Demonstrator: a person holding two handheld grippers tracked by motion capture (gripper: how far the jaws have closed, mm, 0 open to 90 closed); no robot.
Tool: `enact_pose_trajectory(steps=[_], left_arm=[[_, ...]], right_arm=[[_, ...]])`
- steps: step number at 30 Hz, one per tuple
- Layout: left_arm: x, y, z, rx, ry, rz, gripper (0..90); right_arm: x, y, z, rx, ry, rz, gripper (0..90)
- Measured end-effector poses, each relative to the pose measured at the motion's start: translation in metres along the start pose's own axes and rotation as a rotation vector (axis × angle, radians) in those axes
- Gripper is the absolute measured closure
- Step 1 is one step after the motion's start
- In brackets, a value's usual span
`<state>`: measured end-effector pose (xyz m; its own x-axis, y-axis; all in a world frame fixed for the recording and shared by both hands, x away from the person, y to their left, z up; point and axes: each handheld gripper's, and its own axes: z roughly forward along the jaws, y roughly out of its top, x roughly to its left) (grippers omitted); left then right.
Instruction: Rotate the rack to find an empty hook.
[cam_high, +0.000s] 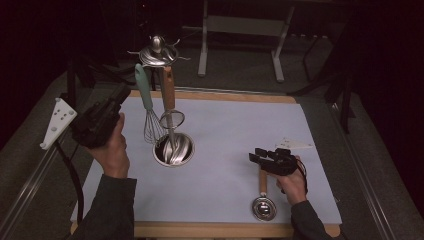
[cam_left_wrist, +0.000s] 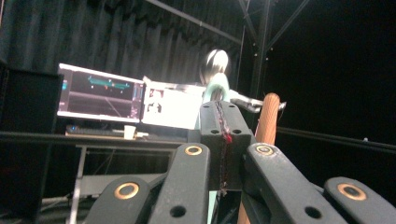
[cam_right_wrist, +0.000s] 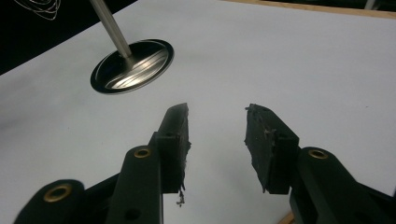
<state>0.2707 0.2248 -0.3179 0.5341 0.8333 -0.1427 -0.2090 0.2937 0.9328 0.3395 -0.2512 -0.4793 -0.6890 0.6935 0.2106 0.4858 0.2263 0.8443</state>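
— Dim all round in the high view; only the pale mat (cam_high: 225, 150) catches light, apparently from above. Black past the table edges.

— Glare on the steel base (cam_high: 173, 149) and on the rack's top (cam_high: 158, 52). Faint shadow beside the base on the mat.

— Grainy and soft in that view, little detail in the dark gripper bodies.

— Left gripper view: near-black room, bright monitors (cam_left_wrist: 100, 93) blown out, knob above the closed jaws smeared with motion blur.

— Right gripper view: brightest of the three, evenly lit mat, streaked reflections on the base (cam_right_wrist: 133, 66), jaw pads sharp, a dark corner at top left.
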Motion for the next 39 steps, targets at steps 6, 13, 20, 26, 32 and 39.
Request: enact_pose_trajectory(steps=[6, 13, 20, 26, 32, 39], left_arm=[[-0.004, 0.008, 0.012, -0.005, -0.009, 0.003, 90.0], [-0.008, 0.012, 0.024, 0.005, -0.03, 0.009, 90.0], [-0.009, 0.014, 0.033, 0.021, -0.024, 0.018, 90.0], [-0.008, 0.015, 0.031, 0.027, -0.008, 0.04, 90.0], [-0.008, 0.015, 0.032, 0.028, 0.006, 0.053, 90.0], [0.0, 0.016, 0.031, 0.026, 0.02, 0.034, 90.0]], right_arm=[[0.0, 0.001, -0.001, -0.005, 0.005, -0.003, 58.4], [-0.002, 0.0, -0.004, -0.011, 0.0, 0.012, 58.4], [-0.003, 0.0, -0.005, -0.012, 0.0, 0.017, 58.3], [-0.003, 0.0, -0.004, -0.01, 0.001, 0.016, 58.3], [-0.003, -0.001, -0.004, -0.01, 0.002, 0.014, 58.3], [-0.002, -0.001, -0.003, -0.004, 0.005, 0.013, 58.1]])
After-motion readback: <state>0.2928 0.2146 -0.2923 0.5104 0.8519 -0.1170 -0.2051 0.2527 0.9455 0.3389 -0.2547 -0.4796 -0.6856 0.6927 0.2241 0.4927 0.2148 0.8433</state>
